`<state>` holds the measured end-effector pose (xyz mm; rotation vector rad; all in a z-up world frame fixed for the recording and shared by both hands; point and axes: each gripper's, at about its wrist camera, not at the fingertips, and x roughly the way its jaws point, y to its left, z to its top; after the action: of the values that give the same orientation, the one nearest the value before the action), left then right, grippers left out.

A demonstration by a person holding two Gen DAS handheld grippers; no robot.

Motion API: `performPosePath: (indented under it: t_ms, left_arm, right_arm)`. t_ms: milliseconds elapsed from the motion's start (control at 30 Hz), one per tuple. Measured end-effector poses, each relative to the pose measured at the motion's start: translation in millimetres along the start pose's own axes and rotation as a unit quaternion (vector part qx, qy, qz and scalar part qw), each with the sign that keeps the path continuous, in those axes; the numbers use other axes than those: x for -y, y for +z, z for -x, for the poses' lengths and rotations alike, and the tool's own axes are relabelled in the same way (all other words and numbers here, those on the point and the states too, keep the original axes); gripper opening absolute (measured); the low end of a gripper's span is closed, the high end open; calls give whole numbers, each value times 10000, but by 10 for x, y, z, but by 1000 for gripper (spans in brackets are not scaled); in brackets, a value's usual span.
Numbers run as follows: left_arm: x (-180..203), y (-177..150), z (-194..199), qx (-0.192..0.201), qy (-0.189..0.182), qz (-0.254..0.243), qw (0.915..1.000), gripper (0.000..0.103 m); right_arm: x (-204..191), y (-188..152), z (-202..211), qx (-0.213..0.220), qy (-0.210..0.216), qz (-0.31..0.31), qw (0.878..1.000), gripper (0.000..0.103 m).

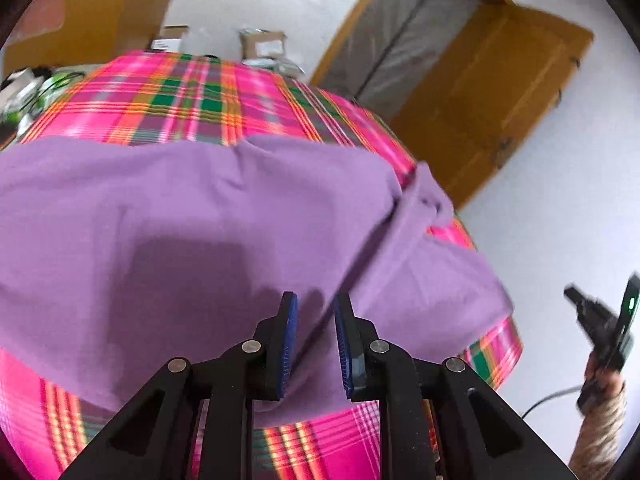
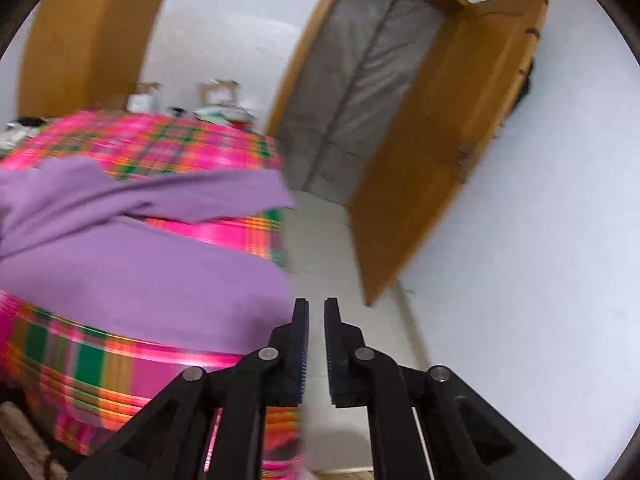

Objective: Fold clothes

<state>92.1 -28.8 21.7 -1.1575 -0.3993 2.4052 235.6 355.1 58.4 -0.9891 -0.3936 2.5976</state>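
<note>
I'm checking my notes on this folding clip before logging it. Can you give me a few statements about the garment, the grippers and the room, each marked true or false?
1. The purple garment lies on a pink plaid cloth. True.
2. The left gripper is clamped on the garment. False: its fingers stand apart, with nothing between them.
3. The right gripper holds nothing. True.
4. The wooden door is closed. False: it stands open.
5. The garment is green. False: it is purple.

Both wrist views over purple garment (image 1: 192, 216)
</note>
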Motion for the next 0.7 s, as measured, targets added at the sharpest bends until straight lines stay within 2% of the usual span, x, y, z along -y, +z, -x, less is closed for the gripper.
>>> performPosePath:
  t_ms: [67,133,267,333,500,633,700]
  left_arm:
    - [60,-29,-81,-103,38,-165,9998,24]
    - [113,-60,-128,-161,13,-294,9994,24]
    - [120,-88,-189,-203,159,-463,9986,24]
    - [115,-104,-219,-219,180,-529,9982,24]
    - [84,-127,-254,-255,50,-584,9980,24]
    - [136,-103,-269,-164,-227,-727,9970,24]
    - [139,-88,-304,-182,-195,-772,9967,24]
  right_arm:
    - [-9,-32,-144,-52,220,-249,9994,11]
    - [-108,-57,-342,-117,617,-561,9965,14]
    - [-446,-28,-771,-398,1437,-1133,9823,15]
    - [-644,45,-913,-459,1767,-1182,9761,15]
    - [-994,380,-1143,-419,2146,-977,9709,15]
    - [-1140,645,-1276,-424,2489,-1066,9617,16]
    - [-1193,766,-1344,-457,2619,-1106,9576,18]
